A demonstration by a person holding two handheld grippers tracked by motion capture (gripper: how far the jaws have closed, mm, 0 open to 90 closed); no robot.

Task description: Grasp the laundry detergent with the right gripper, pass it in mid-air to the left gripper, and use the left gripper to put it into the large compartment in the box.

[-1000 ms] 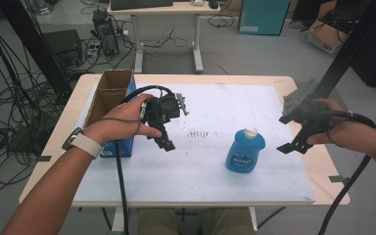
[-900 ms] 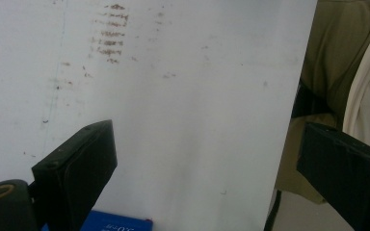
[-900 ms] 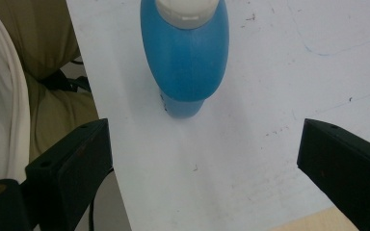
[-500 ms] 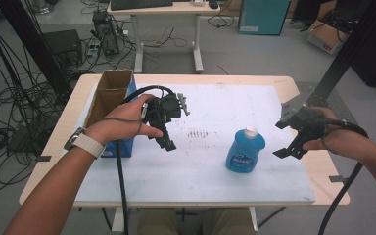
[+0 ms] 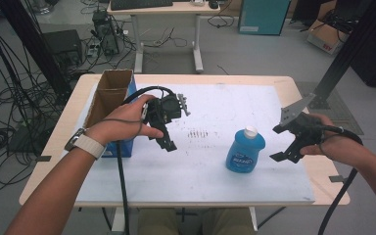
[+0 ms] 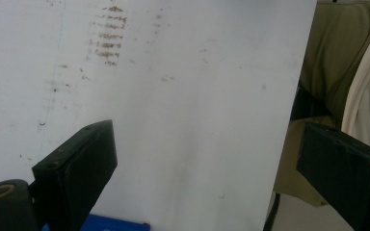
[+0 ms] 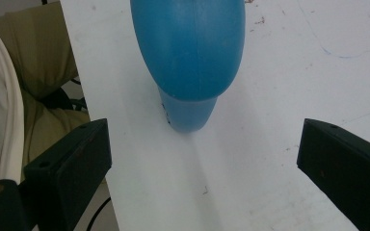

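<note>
Blue bottle (image 7: 188,53), cap cut off, before spread fingers (image 7: 72,159).

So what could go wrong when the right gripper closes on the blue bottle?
The blue bottle stands upright and free on the white mat, so a jaw of the open right gripper arriving off-centre could tip it. Its rounded body might slip when squeezed. It also stands near the mat's front edge.

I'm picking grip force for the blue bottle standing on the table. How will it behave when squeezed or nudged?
The blue bottle looks like smooth plastic, so its rounded, glossy sides may slip in the right claw and probably give a little. It stands upright on a narrow base beneath a wider body, so a high push could tip it. How full or heavy it is can't be told.
</note>
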